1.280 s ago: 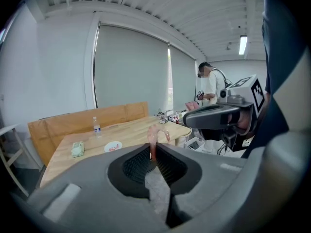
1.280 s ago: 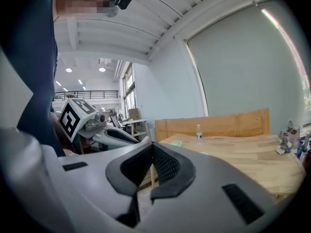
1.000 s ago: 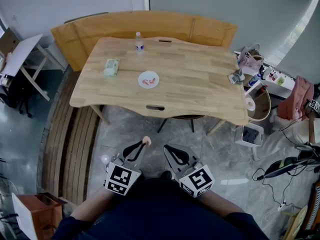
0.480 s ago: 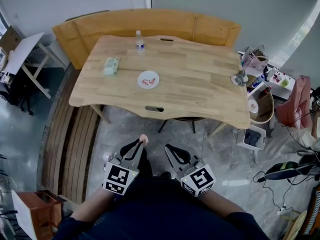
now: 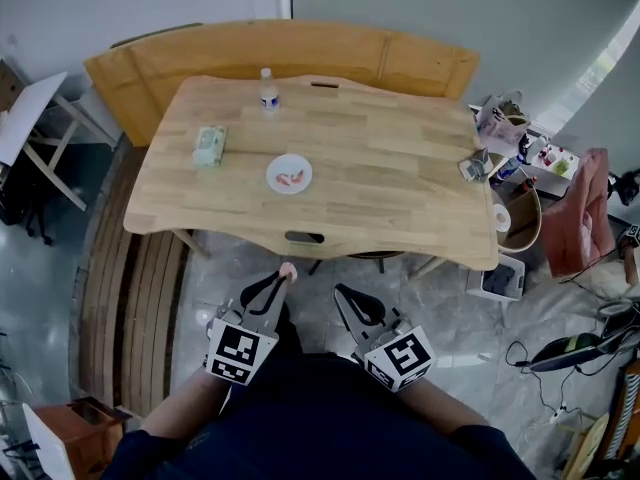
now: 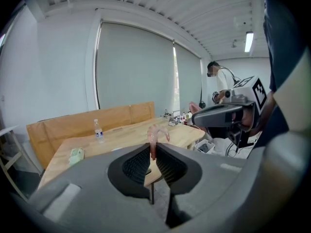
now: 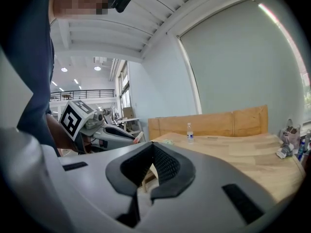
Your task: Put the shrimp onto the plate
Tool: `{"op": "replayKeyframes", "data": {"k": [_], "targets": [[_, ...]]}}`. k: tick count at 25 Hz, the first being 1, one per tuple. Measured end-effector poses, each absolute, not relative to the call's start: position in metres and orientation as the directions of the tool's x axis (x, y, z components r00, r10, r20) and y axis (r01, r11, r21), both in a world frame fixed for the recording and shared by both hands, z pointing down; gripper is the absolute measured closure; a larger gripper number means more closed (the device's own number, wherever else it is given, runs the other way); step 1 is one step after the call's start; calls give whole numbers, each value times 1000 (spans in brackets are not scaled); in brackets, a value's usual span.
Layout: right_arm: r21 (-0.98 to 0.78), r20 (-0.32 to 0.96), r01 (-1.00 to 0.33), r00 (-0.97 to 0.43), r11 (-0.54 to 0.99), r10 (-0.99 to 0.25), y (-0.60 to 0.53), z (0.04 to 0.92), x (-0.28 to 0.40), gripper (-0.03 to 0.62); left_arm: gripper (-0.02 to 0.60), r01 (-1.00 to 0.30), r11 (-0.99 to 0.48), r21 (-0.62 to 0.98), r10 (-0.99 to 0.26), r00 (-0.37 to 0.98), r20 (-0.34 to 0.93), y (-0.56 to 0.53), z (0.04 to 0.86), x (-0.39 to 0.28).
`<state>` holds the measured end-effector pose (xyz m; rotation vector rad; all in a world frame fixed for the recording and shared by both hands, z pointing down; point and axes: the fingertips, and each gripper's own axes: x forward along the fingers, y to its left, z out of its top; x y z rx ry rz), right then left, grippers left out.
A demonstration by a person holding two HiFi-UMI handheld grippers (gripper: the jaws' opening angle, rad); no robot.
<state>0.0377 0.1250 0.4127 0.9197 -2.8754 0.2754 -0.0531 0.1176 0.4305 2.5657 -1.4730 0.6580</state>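
**Head view:** The left gripper (image 5: 284,280) pinches a pink shrimp (image 5: 288,268) at its very tips. It hangs over the floor, short of the wooden table (image 5: 400,178). The white plate (image 5: 289,174) lies at 12 o'clock from it, well apart, with pink pieces already on it. The right gripper (image 5: 341,292) hangs at 3 o'clock of the left one, jaws together. The way to the plate crosses bare floor and the table edge, so I judge that any slackening would drop the shrimp short.

**Left gripper view:** The jaws stand narrow, clamped on the shrimp (image 6: 153,139). It sticks up past the tips with only its lower end gripped. So shallow a hold could let it pivot or slip out on a quick swing. A water bottle (image 6: 98,128) stands at 10 o'clock, off the likely path.

**Right gripper view:** This gripper (image 7: 151,147) is closed on nothing, with the left one near at 9 o'clock. Held this close, the two could knock together and jar the shrimp loose.
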Motion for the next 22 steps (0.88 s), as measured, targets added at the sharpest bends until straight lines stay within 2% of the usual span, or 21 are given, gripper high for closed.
{"op": "replayKeyframes", "data": {"k": [22], "targets": [[-144,198,-693,-720,707,-665,-16,408,-47,585,541,-752,-643,-145,-721,530,445,-38,434,-143]]}}
